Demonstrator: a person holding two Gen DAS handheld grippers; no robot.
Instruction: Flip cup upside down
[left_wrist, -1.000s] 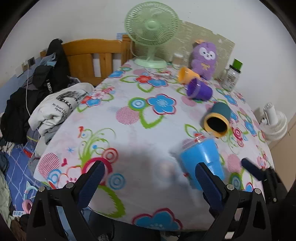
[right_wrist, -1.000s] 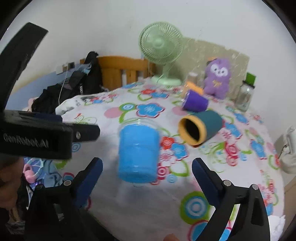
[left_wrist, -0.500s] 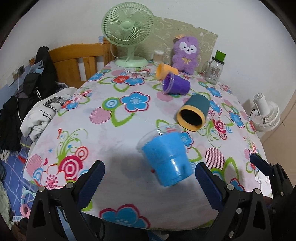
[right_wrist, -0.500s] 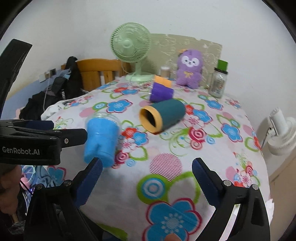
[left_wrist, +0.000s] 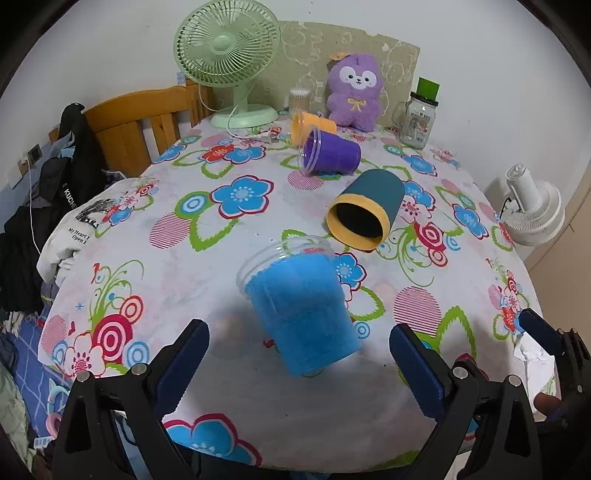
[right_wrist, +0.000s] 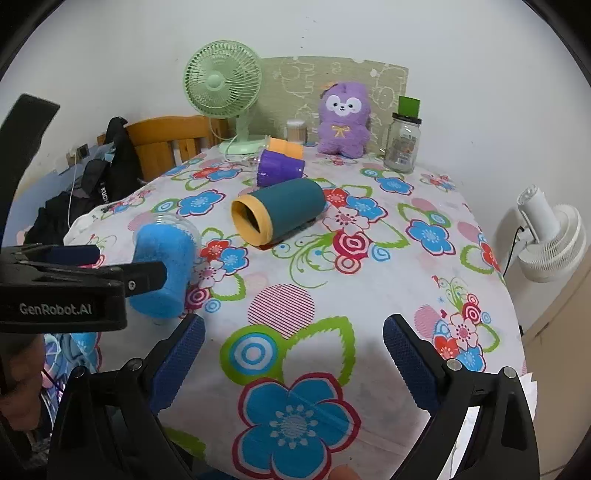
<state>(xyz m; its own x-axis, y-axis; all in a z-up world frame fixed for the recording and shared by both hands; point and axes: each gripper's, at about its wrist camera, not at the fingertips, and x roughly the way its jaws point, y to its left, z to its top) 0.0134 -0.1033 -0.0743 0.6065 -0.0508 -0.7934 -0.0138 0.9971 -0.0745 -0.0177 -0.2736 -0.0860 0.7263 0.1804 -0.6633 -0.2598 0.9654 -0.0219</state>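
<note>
Lower frame: left gripper (left_wrist: 299, 365) and right gripper (right_wrist: 293, 354), both spread wide, holding nothing; centre: blue fuzzy clear-rimmed plastic cup (left_wrist: 301, 306) on its side on floral tablecloth (left_wrist: 207, 258); beyond: teal yellow-rimmed cup (left_wrist: 365, 210), purple cup (left_wrist: 330, 154).

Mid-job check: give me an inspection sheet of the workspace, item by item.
Surface: tablecloth, floral.
Job's things: blue cup tilted, rim away from camera; teal cup, purple cup, orange cup on their sides.
Clutter: green fan, plush toy, glass jar.
Grippers: left gripper open, fingers either side of blue cup; right gripper open, empty.
Cables: fan cord.
Surroundings: white fan, wooden bed frame, clothes pile.
</note>
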